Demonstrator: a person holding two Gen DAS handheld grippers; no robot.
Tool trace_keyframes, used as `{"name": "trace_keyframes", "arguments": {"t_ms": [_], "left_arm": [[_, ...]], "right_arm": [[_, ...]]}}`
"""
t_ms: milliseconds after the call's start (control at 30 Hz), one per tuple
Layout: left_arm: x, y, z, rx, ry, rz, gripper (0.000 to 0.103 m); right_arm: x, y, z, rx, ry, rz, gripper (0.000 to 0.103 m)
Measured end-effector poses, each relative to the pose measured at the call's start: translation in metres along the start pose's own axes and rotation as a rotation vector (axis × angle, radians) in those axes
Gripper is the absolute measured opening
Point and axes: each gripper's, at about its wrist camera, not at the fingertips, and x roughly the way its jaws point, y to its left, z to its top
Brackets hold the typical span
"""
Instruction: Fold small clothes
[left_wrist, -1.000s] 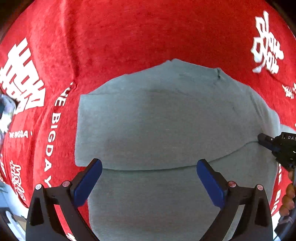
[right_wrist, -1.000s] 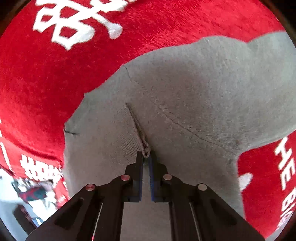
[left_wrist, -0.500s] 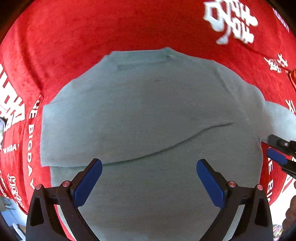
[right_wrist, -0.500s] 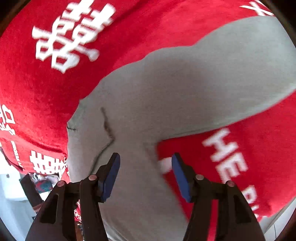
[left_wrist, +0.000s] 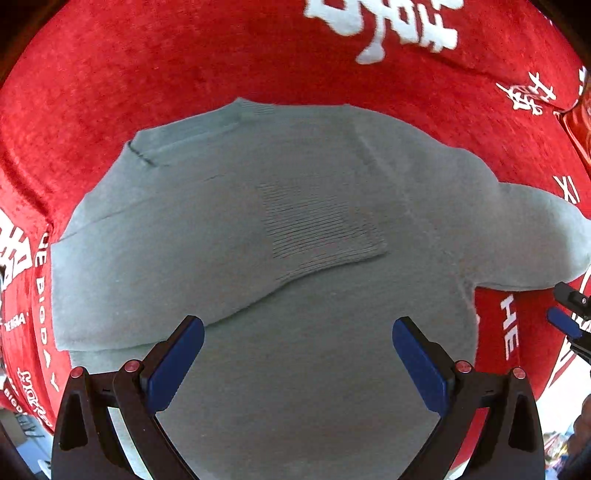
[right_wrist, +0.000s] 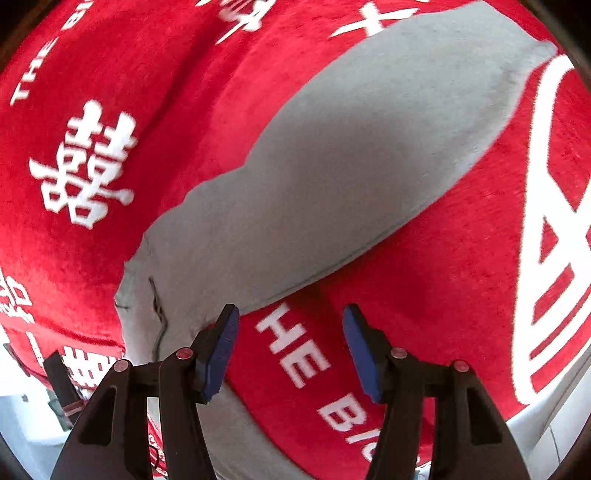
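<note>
A small grey knit sweater (left_wrist: 295, 229) lies flat on a red cloth (left_wrist: 184, 66). One sleeve is folded across its body, ribbed cuff (left_wrist: 321, 225) near the middle. The other sleeve (right_wrist: 369, 147) stretches out to the right side. My left gripper (left_wrist: 297, 365) is open and empty above the sweater's lower body. My right gripper (right_wrist: 290, 347) is open and empty, over the red cloth just beside the sweater's armpit edge; it also shows at the right edge of the left wrist view (left_wrist: 569, 317).
The red cloth with white characters and letters (right_wrist: 85, 162) covers the table. Its edge and a pale floor (right_wrist: 554, 417) show at the lower right of the right wrist view. Clutter (right_wrist: 62, 398) shows at the lower left.
My right gripper let go of the folded sleeve's cuff, opened, and moved back to the right off the sweater. My left gripper stayed open and drew back a little.
</note>
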Motion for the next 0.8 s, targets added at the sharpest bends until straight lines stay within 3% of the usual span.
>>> {"name": "trace_keyframes", "arguments": {"t_ms": [167,467,600,800], "left_arm": [[0.003,-0.014,0.006,0.020,0.008,-0.006,0.102],[0.006,-0.040,0.014,0.054,0.010,-0.027,0.102],[0.009,-0.050,0.024,0.067,0.012,-0.010,0.102],[0.018,-0.071,0.035,0.086,0.029,0.002,0.102]], "right_arm": [[-0.024,-0.025,0.017,0.032,-0.110,0.017,0.064],[-0.055,-0.078,0.038,0.227,-0.249,0.046,0.065],[-0.054,-0.092,0.053,0.289,-0.274,0.097,0.065],[-0.051,-0.089,0.077,0.264,-0.295,0.124,0.065]]}}
